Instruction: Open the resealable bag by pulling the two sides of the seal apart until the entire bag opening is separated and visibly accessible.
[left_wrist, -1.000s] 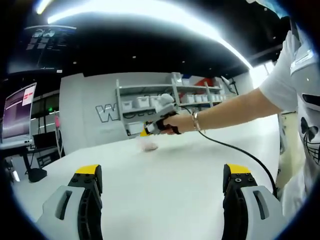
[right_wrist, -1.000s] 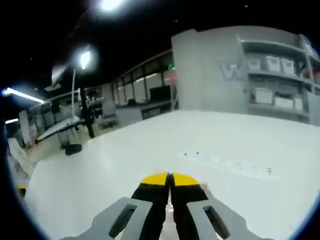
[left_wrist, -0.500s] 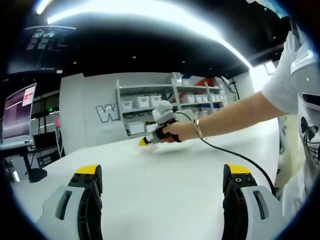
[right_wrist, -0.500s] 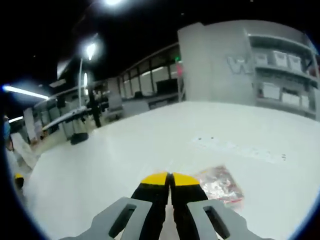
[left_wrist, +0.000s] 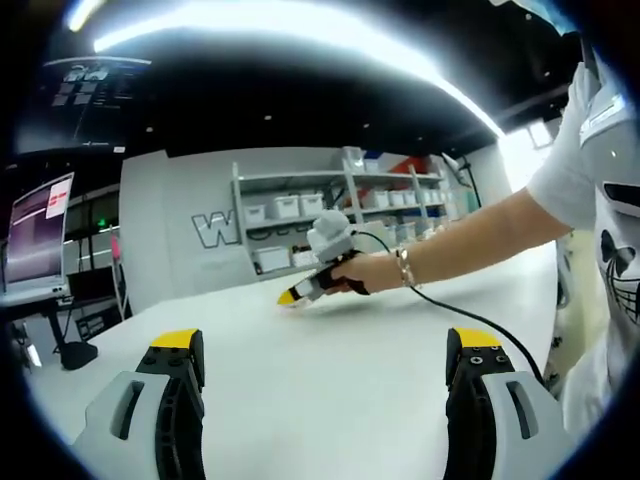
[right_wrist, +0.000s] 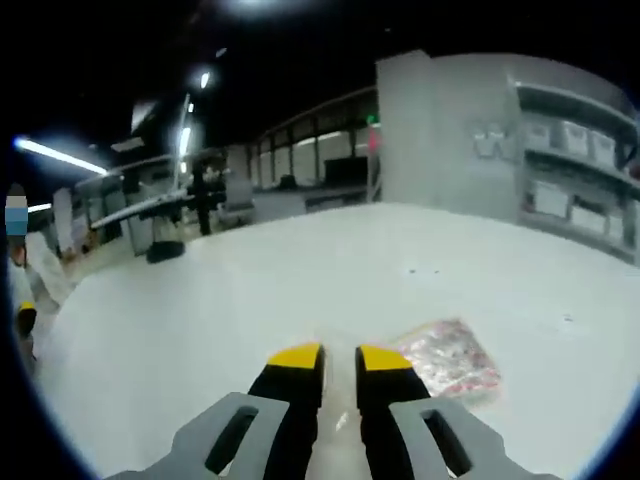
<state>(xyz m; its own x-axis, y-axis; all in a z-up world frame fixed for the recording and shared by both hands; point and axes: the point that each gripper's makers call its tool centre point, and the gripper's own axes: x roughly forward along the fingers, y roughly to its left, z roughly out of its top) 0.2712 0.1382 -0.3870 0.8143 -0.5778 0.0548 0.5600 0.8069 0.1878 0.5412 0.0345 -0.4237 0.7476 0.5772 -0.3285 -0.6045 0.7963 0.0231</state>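
Left gripper (left_wrist: 325, 350): jaws spread wide, nothing between them, above the white table (left_wrist: 330, 400).
Right gripper (right_wrist: 340, 358): jaws a narrow gap apart, holding nothing; in the left gripper view it sits in the person's hand (left_wrist: 375, 272), low over the far part of the table.
Bag (right_wrist: 448, 360): clear, reddish contents, lying flat on the table just right of the right gripper's tips.
Writing: a large "W" (left_wrist: 214, 229) on the grey wall beside the shelves (left_wrist: 330, 205); the rest is hidden.
Monitor (left_wrist: 38, 240): lit, text too small to read.
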